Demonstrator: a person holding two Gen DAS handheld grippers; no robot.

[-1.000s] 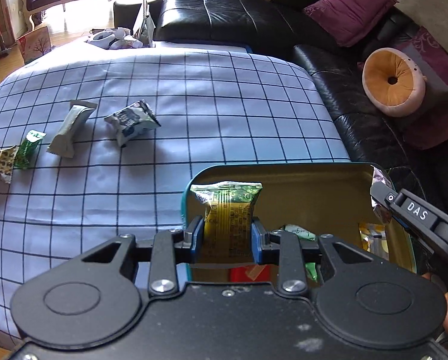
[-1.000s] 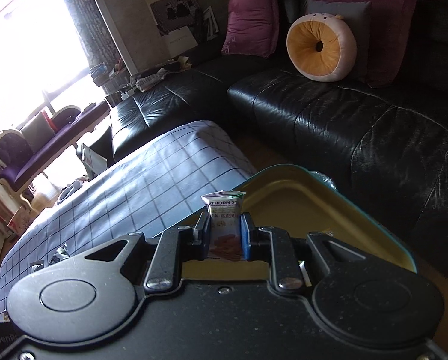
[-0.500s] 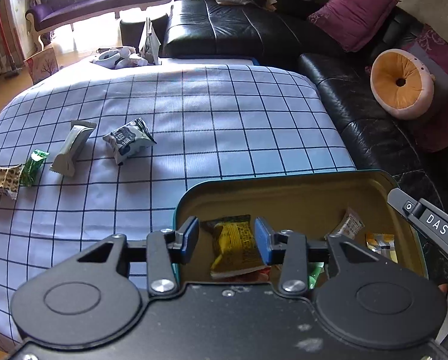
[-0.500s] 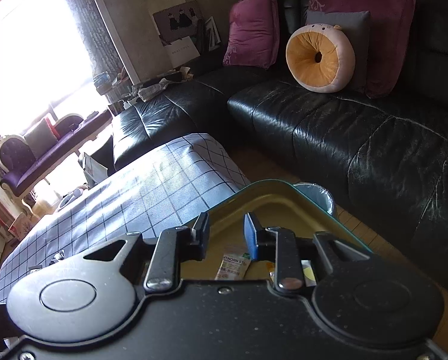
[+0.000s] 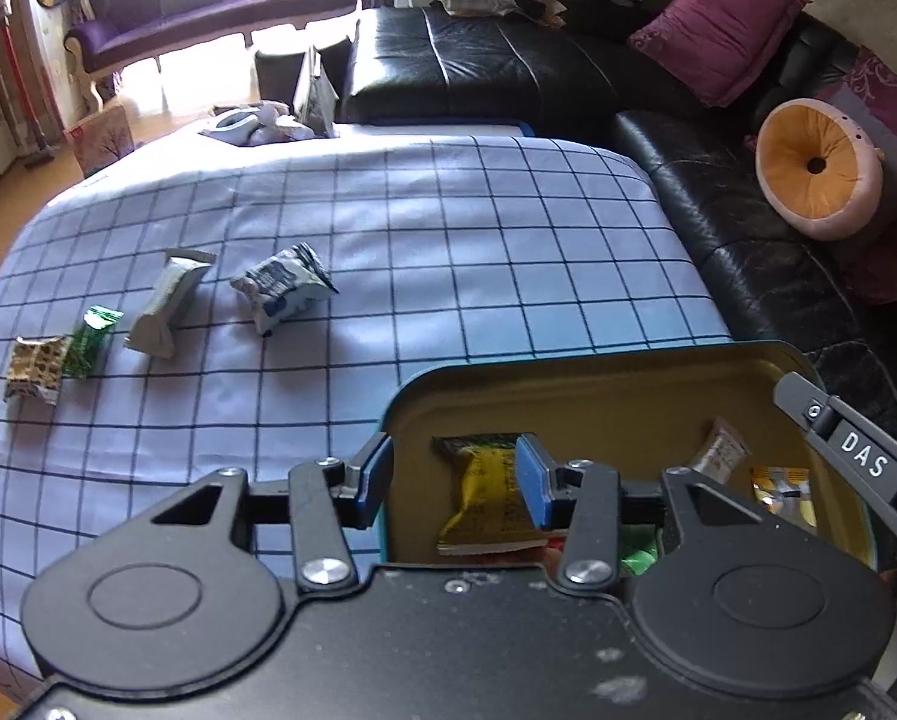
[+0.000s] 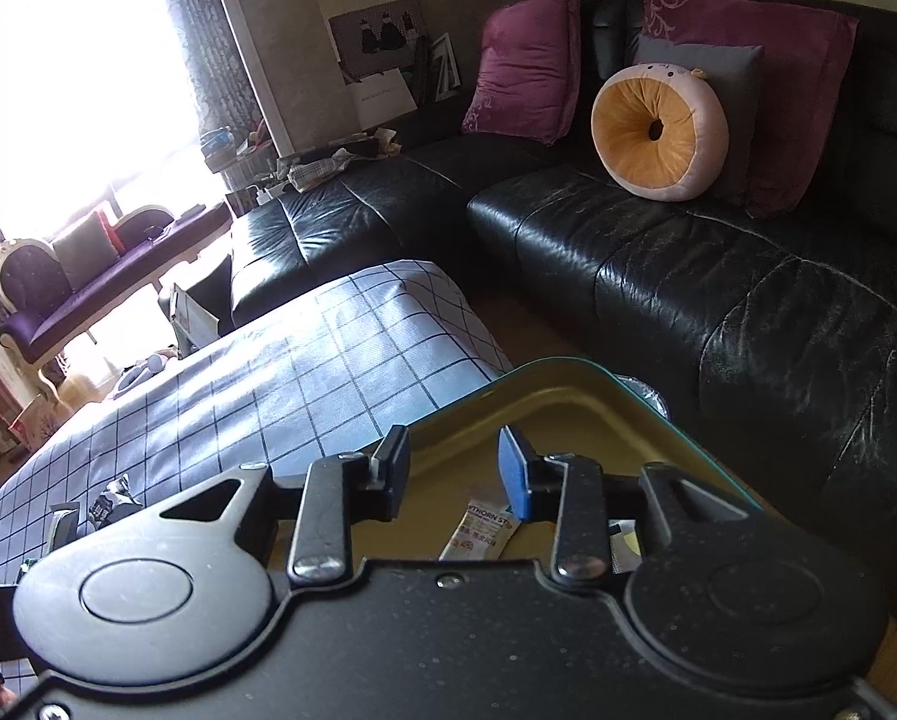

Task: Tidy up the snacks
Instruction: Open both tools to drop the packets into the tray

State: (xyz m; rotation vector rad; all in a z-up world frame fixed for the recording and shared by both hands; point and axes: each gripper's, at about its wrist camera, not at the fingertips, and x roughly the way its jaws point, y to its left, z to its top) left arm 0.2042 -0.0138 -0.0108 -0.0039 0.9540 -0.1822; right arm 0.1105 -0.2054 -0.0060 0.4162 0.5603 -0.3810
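- Only the left wrist view shows four loose snack packets [image 5: 166, 306] on the far-left blue checked tabletop [image 5: 448, 252].
- The left claw [image 5: 451, 477] is opening, gripping nothing; the yellow-green packet [image 5: 487, 498] lies below it in the gold-lined teal tin [image 5: 598, 396].
- The right claw [image 6: 453, 471], also opening and empty, hangs above a white-orange packet [image 6: 484, 531] in the tin.

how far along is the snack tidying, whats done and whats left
Done: several packets lie in the tin, including the yellow packet and the hawthorn packet.
In hand: nothing; the left gripper and right gripper are opening above the tin, pads clear of the packets.
Left: four snacks on the checked cloth: blue-white packet, pale bar, green packet, patterned packet.
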